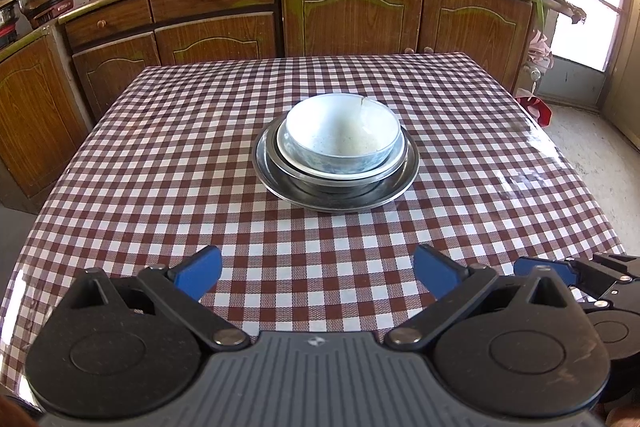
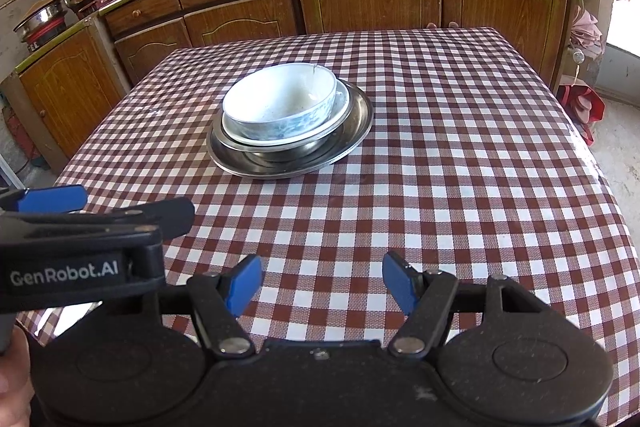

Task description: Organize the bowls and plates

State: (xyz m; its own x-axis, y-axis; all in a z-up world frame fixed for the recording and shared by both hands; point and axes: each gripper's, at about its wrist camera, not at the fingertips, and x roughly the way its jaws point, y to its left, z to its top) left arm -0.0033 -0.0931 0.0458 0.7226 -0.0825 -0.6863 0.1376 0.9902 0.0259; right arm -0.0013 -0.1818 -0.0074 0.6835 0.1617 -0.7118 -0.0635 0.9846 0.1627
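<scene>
Left wrist view: left gripper (image 1: 316, 273) jaws apart, empty, nearest, short of the stack. Right gripper (image 2: 322, 279) likewise spread, holding nothing. Beyond both, mid-table (image 1: 160, 167), white bowl (image 1: 342, 131) nested on steel plate (image 1: 336, 187). Cabinets (image 1: 352, 11) behind the stack.

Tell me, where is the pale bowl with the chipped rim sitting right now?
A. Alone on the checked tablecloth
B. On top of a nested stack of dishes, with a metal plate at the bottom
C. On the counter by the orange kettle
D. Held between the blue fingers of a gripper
B: the pale bowl sits nested on the stack, with the metal plate lowest on the checked tablecloth, apart from both grippers.
</scene>
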